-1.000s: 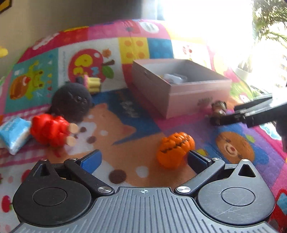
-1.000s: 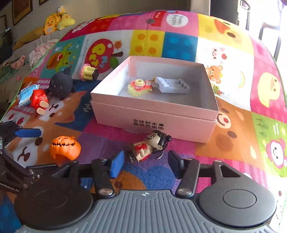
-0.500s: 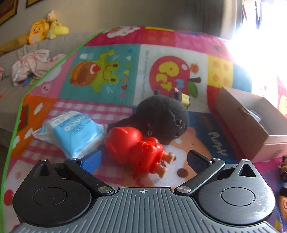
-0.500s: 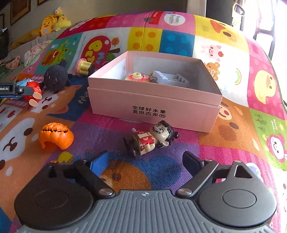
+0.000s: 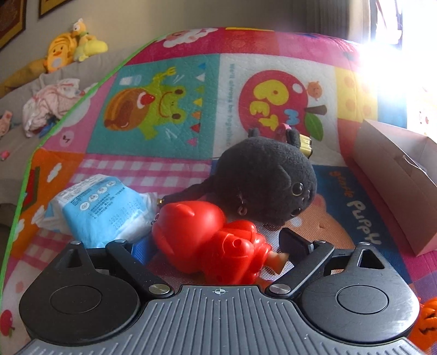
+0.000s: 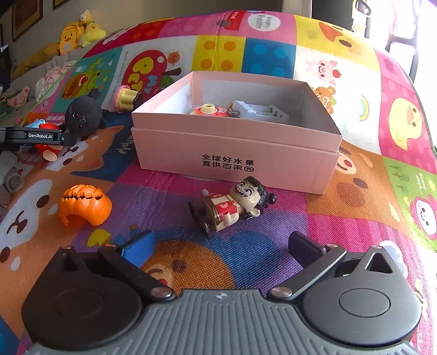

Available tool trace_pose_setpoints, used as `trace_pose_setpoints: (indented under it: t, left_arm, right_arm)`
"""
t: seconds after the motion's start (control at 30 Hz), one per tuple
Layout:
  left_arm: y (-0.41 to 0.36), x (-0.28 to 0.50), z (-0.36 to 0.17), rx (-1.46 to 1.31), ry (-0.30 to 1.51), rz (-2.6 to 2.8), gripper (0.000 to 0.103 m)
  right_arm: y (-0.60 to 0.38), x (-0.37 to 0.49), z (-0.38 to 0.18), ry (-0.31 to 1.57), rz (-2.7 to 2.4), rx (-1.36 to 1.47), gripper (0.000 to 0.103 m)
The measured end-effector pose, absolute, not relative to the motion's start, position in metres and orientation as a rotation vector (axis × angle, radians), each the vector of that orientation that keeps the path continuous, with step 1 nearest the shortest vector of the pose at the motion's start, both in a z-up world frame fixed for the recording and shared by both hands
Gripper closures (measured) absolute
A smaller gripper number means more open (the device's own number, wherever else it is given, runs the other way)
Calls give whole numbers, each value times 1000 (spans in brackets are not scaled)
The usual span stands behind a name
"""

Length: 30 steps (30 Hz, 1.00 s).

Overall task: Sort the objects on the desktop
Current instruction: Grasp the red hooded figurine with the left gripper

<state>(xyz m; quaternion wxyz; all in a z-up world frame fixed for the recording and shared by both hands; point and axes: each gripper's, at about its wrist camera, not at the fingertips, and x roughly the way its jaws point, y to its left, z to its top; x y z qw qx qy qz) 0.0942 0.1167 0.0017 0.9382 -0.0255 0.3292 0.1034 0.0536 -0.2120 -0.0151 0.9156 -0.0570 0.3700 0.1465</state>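
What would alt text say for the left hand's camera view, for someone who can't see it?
A red toy lies on a colourful play mat between the two open fingers of the left tool, which have just closed in a little without yet gripping it. Behind it sit a black plush and a blue packet, with a pink box at right.

A home, a living room — a sofa point(image 6: 24, 73) with plush toys point(image 6: 79, 30), picture frames point(image 5: 11, 21), a children's play mat point(image 6: 341, 218).
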Motion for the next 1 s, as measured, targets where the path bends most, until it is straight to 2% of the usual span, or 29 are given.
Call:
trace_pose_setpoints:
  t: [0.3,0.6,0.77,1.0]
  left_arm:
    - [81,43,17,-25,670,-52,7]
    - [9,-2,23,178,670,-369,6]
    - [23,-3,20,217,700,-289,2]
    - [55,4,19,362,711,-58,2]
  right_arm:
    - [-211,56,-15,784,291,-99,0]
    - [-209,55,-14,779,284,-110,0]
    - [-208,54,-14,775,283,-115,0]
    - [-208,53,-14,775,284,-115,0]
